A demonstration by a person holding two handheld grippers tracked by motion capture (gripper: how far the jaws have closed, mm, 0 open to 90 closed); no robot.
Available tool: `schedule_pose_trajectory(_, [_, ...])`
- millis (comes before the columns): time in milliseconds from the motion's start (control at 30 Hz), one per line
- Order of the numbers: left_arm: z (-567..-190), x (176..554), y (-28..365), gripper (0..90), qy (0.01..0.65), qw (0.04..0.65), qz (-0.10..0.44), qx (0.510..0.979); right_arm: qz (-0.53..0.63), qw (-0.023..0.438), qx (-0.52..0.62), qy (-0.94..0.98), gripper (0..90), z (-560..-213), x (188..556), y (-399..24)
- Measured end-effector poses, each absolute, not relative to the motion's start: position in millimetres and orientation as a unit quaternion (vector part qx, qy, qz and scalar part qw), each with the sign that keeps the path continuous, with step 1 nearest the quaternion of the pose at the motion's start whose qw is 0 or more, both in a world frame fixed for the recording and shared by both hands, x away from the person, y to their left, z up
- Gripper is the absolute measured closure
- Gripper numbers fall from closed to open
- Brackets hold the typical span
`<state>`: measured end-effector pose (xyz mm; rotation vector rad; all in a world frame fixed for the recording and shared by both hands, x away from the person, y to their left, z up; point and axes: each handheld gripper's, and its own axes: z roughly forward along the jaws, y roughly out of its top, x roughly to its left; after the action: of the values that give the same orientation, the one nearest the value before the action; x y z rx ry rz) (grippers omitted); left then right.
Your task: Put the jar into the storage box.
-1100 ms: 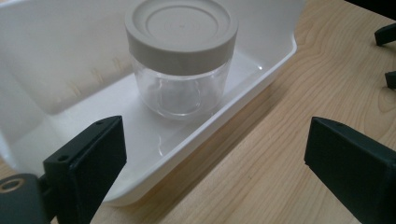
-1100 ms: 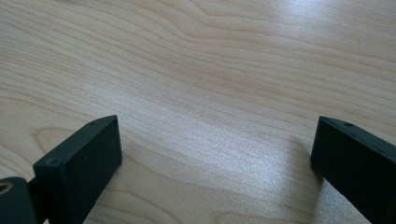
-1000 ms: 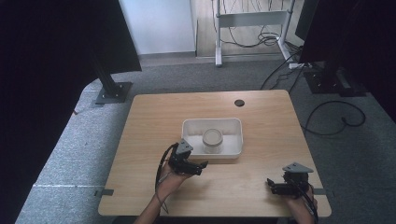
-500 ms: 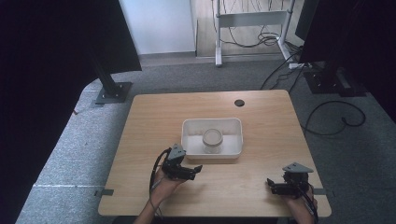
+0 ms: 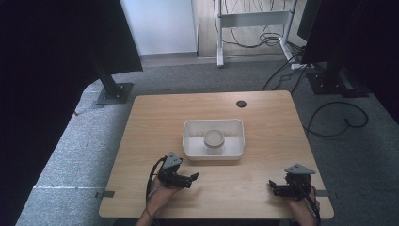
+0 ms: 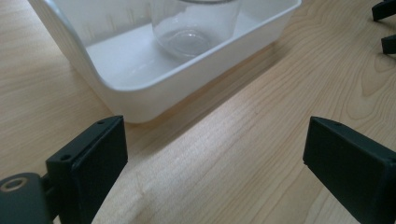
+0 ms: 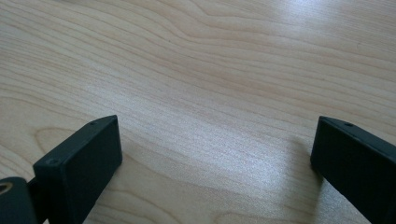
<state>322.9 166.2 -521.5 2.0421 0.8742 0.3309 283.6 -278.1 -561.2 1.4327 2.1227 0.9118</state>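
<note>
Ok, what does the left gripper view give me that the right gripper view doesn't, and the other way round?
The left gripper view alone has the white tray with the clear glass jar standing inside it, and the right claw's jaw tips at the top right corner. The right gripper view adds nothing of its own beyond bare wood grain between its jaws. Both share the wooden table and a claw with jaws spread wide, empty: the left claw in its view, the right one in its own.

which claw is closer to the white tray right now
Left. The left claw sits just off the white tray near its front-left corner, jaws open. The right claw is farther off, toward the table's front-right corner.
</note>
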Motion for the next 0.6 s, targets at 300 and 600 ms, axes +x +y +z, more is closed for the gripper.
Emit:
schedule_pose_trajectory(300, [-537, 316, 171, 6.1, 0.358, 0.415, 0.125, 0.827, 0.328, 0.210, 0.515, 0.763, 1.6, -561, 284, -278])
schedule_pose_trajectory(600, [-547, 310, 173, 6.0, 0.360, 0.385, 0.123, 0.841, 0.328, 0.210, 0.515, 0.763, 1.6, -561, 284, -278])
